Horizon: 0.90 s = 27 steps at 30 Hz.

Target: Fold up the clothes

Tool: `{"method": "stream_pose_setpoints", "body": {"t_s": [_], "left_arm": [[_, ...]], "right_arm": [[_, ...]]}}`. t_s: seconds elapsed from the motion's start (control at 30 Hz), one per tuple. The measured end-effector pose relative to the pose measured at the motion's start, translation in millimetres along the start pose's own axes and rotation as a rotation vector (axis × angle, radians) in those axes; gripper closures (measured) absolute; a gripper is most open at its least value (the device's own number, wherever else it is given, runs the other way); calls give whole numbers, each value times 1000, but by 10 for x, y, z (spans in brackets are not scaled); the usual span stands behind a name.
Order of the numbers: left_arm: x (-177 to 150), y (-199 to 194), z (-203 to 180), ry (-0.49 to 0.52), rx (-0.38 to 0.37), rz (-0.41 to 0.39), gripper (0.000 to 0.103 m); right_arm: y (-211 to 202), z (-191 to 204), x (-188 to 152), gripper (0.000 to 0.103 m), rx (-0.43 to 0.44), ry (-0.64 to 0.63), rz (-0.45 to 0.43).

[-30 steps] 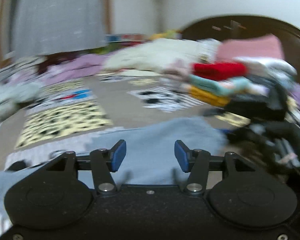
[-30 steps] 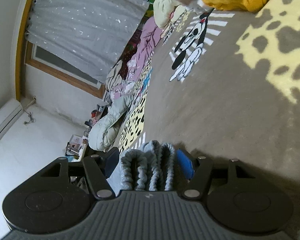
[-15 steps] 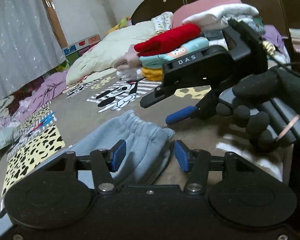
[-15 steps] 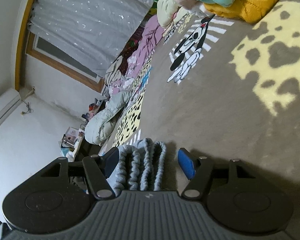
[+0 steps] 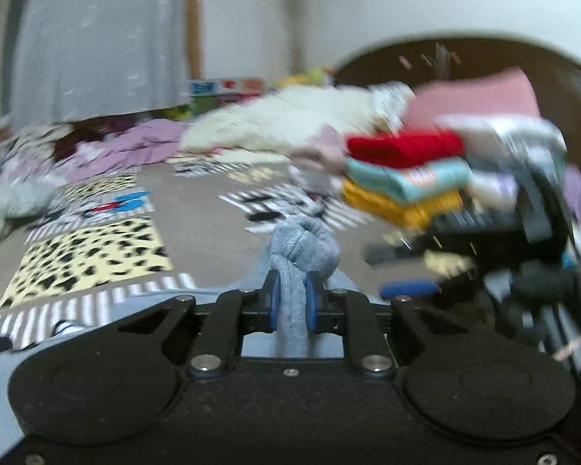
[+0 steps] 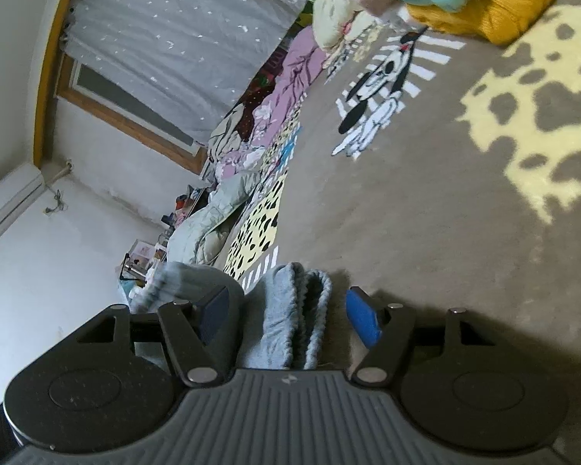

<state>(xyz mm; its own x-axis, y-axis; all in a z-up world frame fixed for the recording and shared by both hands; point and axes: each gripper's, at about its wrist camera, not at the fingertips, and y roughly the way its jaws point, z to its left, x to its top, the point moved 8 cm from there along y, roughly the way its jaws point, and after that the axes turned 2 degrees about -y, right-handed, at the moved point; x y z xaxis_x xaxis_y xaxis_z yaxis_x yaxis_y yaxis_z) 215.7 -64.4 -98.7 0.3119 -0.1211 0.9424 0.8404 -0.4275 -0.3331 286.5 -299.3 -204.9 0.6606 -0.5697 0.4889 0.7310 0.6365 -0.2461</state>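
- Half a second back the left gripper (image 5: 291, 304) had its blue pads spread wide with the grey sweatpants (image 5: 302, 255) just lying between them; now those pads are pinched tight on a bunched-up fold of that fabric, which bulges out above the fingertips.
- Over on the right gripper (image 6: 290, 316) it's gone the other way: a second ago the fingers were snug against the elastic waistband (image 6: 296, 314), now they stand wide apart, and the gathered band sits loose in the gap, nearer the dark left pad than the blue pad (image 6: 362, 319).
- Rest of the sweatpants trails down and out below the left gripper, onto the brown cartoon-print bedspread (image 6: 426, 201).
- In the left wrist view, which is pretty motion-blurred, the right gripper shows up as a dark smear on the right side with one blue finger (image 5: 406, 288) poking out.
- Further back there's a stack of folded clothes (image 5: 410, 178) on the bedspread: mustard at the bottom, teal, then red on top.
- Crumpled lilac and cream bedding (image 5: 251, 128) is heaped along the far edge.
- Way at the back, a grey curtain (image 6: 182, 35) hangs over the window.
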Motion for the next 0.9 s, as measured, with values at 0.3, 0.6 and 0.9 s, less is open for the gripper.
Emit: {"method": "stream_pose_setpoints", "body": {"t_s": [0.3,0.6,0.9], "left_arm": [[92,-544,993,-290,108,-125,91],[-50,-1028,1881,-495,268,-222,91],[-369,-1285,2529,-657,412,-229,93]], "right_arm": [[35,270,-87,35,-35,-172,3],[135,339,-179,35,-70,-222,20],[225,291,-220,35,-116,-224,37]]}}
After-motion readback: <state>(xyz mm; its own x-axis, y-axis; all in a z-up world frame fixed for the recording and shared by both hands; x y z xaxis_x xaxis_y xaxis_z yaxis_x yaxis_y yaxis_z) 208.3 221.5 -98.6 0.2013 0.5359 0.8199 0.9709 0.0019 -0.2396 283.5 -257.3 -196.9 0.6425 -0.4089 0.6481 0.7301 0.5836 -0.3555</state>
